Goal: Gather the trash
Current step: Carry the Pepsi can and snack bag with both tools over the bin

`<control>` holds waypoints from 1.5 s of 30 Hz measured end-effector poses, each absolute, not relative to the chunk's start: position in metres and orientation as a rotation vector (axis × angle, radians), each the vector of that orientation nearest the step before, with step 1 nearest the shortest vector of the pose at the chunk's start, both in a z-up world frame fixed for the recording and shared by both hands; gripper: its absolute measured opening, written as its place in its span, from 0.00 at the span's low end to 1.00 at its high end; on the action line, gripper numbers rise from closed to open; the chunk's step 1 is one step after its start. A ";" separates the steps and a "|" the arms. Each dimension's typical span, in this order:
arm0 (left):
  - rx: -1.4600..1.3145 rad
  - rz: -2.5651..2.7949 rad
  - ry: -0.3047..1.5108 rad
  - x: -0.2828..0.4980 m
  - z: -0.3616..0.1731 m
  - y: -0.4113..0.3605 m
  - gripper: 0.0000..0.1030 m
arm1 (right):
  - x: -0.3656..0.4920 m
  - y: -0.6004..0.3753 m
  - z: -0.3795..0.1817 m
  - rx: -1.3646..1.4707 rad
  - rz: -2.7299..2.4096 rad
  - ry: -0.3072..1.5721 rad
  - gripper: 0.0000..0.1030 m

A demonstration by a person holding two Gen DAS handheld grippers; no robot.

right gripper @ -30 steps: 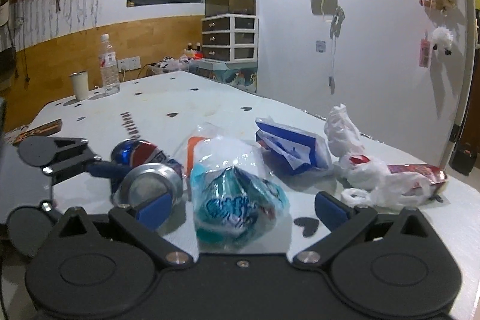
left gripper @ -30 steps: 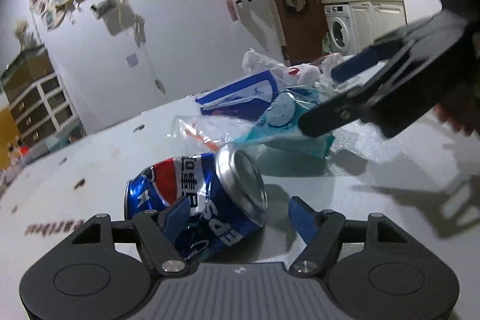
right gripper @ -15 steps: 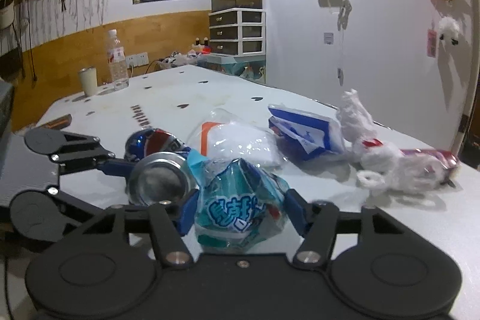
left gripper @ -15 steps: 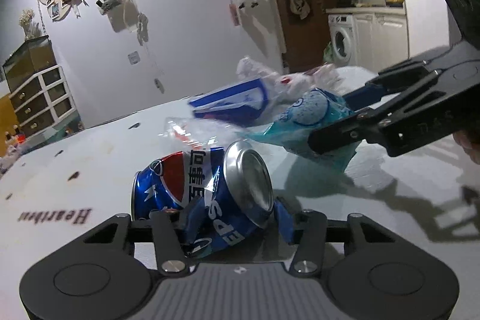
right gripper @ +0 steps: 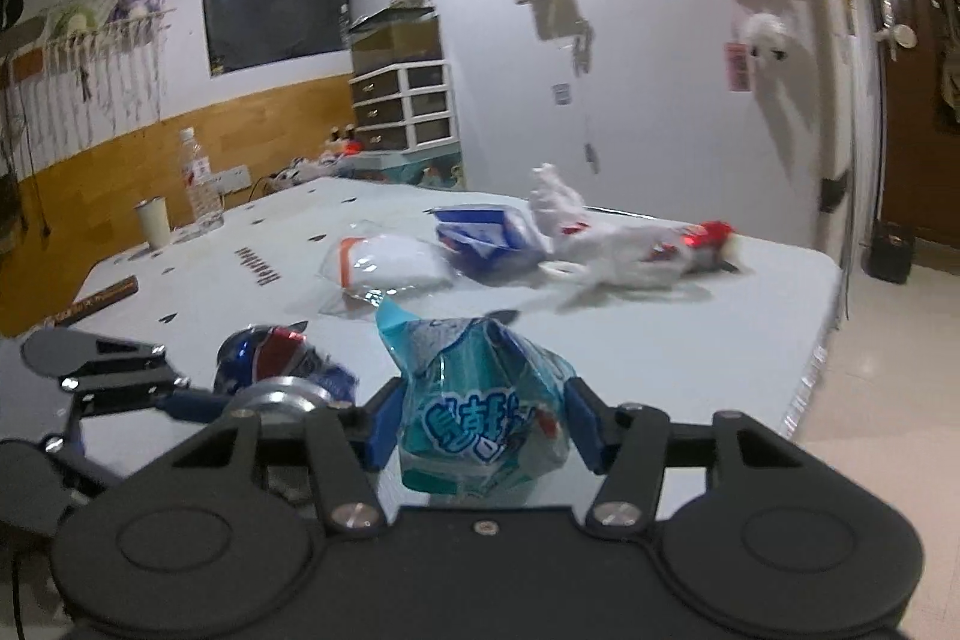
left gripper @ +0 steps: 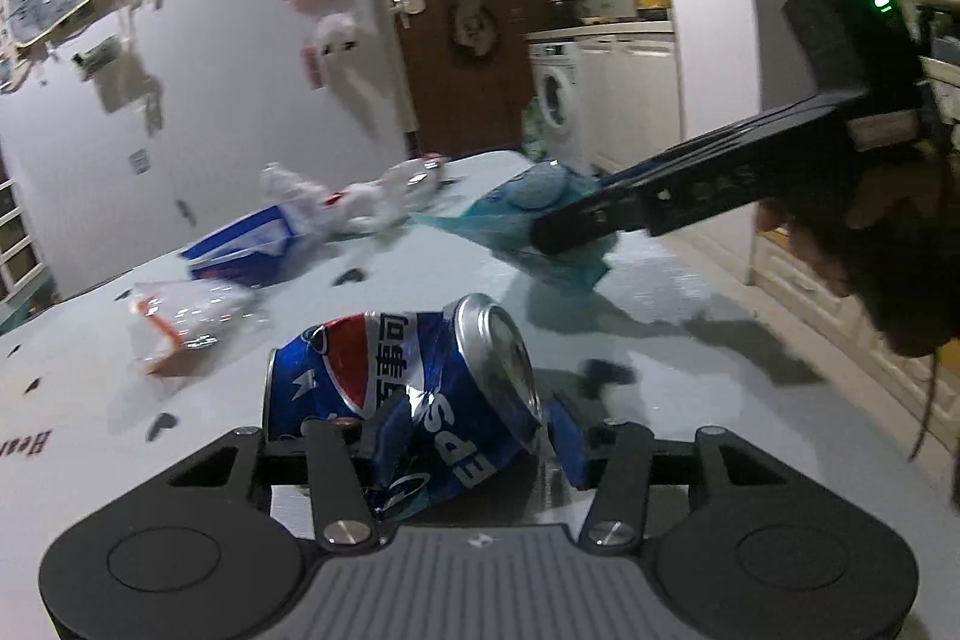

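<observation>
Left hand-held gripper (left gripper: 465, 442): blue fingers pinching a dented blue cola can (left gripper: 402, 394), can lying sideways across the jaws with its silver top toward the right finger; looks raised off the white tabletop (left gripper: 690, 370), can't confirm clearance. Right hand-held gripper (right gripper: 480, 430): fingers pinching a crumpled teal snack bag (right gripper: 480, 412), printed side facing the camera, torn corner sticking up ahead of the fingers. From the left wrist view that bag (left gripper: 540, 220) hangs clear above the tabletop, clamped at the tip of the right hand-held gripper (left gripper: 576, 226), which sits ahead and to the right of the left one. From the right wrist view the left hand-held gripper (right gripper: 204, 403) is just to the left with the can (right gripper: 276, 370) in it. Remaining trash on the tabletop, ahead of both: clear plastic wrapper with orange stripe (right gripper: 384, 268), nearest; blue-and-white packet (right gripper: 486, 238) just behind it; crumpled white plastic bag with red print (right gripper: 624, 250) to the right of that, touching or overlapping the packet, blurred. Far left of the right hand-held gripper: water bottle (right gripper: 201, 187) and pale cup (right gripper: 153, 223) side by side near the tabletop's far edge. Washing machine (left gripper: 558, 100) in the background past the left one.
</observation>
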State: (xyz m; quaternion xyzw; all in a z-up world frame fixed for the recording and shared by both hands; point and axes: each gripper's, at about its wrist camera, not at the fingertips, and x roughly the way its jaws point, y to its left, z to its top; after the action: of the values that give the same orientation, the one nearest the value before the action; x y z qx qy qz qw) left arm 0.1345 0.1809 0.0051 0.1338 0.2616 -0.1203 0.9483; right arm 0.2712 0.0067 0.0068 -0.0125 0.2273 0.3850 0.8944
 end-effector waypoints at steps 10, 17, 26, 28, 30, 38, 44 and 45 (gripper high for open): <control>0.175 -0.138 0.576 0.132 0.042 0.182 1.00 | 0.262 -0.025 0.007 0.011 0.804 0.471 0.56; 0.115 -0.068 0.712 0.172 0.040 0.192 1.00 | 0.254 -0.027 0.007 -0.066 0.804 0.468 0.51; 0.059 -0.057 0.769 0.193 0.036 0.199 0.99 | 0.243 -0.023 0.002 -0.182 0.862 0.490 0.49; 0.058 -0.046 0.773 0.194 0.036 0.199 0.86 | 0.243 -0.022 0.001 -0.191 0.867 0.489 0.49; 0.060 -0.032 0.782 0.195 0.036 0.199 0.86 | 0.244 -0.021 -0.001 -0.193 0.876 0.493 0.50; 0.078 0.007 0.737 0.179 0.040 0.194 0.84 | 0.241 -0.020 0.002 -0.200 0.879 0.480 0.43; 0.067 0.036 0.665 0.165 0.052 0.185 0.83 | 0.236 -0.033 0.012 -0.163 0.856 0.440 0.42; 0.074 0.038 0.660 0.164 0.053 0.182 0.82 | 0.236 -0.036 0.013 -0.158 0.852 0.437 0.42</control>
State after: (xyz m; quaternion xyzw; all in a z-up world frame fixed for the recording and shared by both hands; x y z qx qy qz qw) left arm 0.1636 0.1821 0.0532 0.0363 0.3239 0.0186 0.9452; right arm 0.2361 -0.0356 0.0135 -0.0757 0.2101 0.4096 0.8845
